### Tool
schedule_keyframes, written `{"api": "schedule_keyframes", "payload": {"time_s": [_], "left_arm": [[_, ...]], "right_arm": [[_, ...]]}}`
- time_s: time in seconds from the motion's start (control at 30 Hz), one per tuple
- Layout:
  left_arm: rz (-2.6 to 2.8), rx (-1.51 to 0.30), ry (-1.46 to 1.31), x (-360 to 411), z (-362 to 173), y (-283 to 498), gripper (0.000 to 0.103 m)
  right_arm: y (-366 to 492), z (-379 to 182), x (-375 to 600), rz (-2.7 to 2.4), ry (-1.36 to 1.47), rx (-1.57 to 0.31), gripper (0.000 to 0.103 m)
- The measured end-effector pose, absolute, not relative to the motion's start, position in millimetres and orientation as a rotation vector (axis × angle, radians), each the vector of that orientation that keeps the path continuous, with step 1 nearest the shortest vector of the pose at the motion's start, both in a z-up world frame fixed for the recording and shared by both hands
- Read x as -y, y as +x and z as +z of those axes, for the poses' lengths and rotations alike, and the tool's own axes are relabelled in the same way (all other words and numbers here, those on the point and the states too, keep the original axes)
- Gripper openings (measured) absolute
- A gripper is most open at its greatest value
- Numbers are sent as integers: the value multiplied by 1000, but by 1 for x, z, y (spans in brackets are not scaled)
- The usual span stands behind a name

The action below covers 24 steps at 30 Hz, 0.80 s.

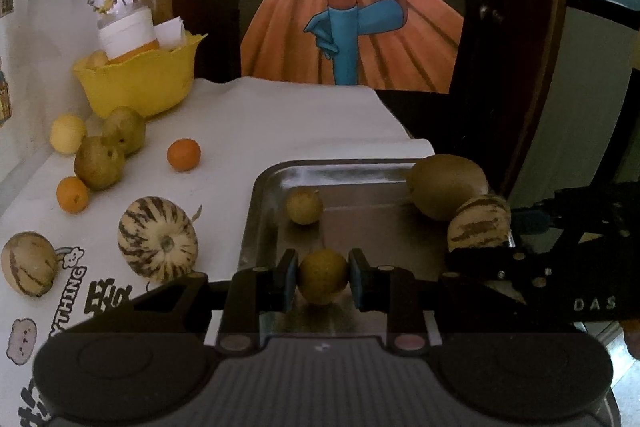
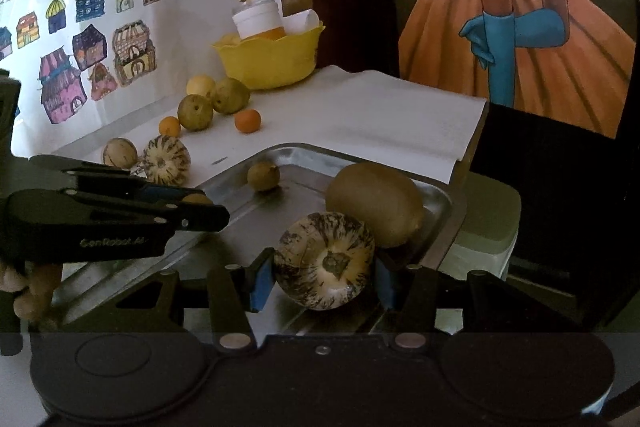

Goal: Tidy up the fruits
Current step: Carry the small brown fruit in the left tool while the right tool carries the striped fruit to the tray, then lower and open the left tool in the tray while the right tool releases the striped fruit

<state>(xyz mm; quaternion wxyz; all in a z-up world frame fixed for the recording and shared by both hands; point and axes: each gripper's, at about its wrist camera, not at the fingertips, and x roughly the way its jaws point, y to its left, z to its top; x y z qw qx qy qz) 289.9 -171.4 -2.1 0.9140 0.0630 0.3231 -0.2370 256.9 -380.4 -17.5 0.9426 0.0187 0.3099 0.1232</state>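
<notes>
Here we have both grippers low over the metal tray (image 1: 276, 179), and each one carries a fruit. Nearest to us, the left gripper (image 1: 323, 277) is clamped on a small greenish-brown round fruit (image 1: 323, 275), its blue pads (image 1: 289, 279) pressing on either side, just over the tray's near edge. The right gripper (image 2: 324, 273) is clamped on a striped melon (image 2: 325, 261), stem end facing us, at the tray's near right part, touching or just beside the large kiwi (image 2: 376, 203) that already lies there.

We judge the step in hand to be setting both fruits down in the tray. To do it well, we lower each fruit until it rests on the tray floor before we let the jaws part, since round fruit will likely roll on smooth metal. We would part the jaws slowly and draw back along the fingers, not sideways, so that the pads do not nudge the fruit. The striped melon may lean on the kiwi, which should steady it; the small fruit has no neighbour, so it wants the gentler release.

Farther in, toward the tray's far left corner, a second small round fruit (image 1: 305, 205) sits alone. Beyond the tray's left side, on the white cloth (image 1: 288, 119), more fruit waits: another striped melon (image 1: 158, 239), two small oranges (image 1: 183, 155), brownish pears (image 1: 99, 163) and a yellow fruit (image 1: 68, 133). Farthest from the tray stands a yellow bowl (image 1: 140, 83).
</notes>
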Motion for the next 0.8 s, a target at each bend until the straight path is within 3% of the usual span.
{"api": "schedule_keyframes", "payload": {"time_s": [0.8], "left_arm": [[-466,-727,55,162,-7,294,30]], "right_arm": [[245,-17,378,225,3,-598,54]]}}
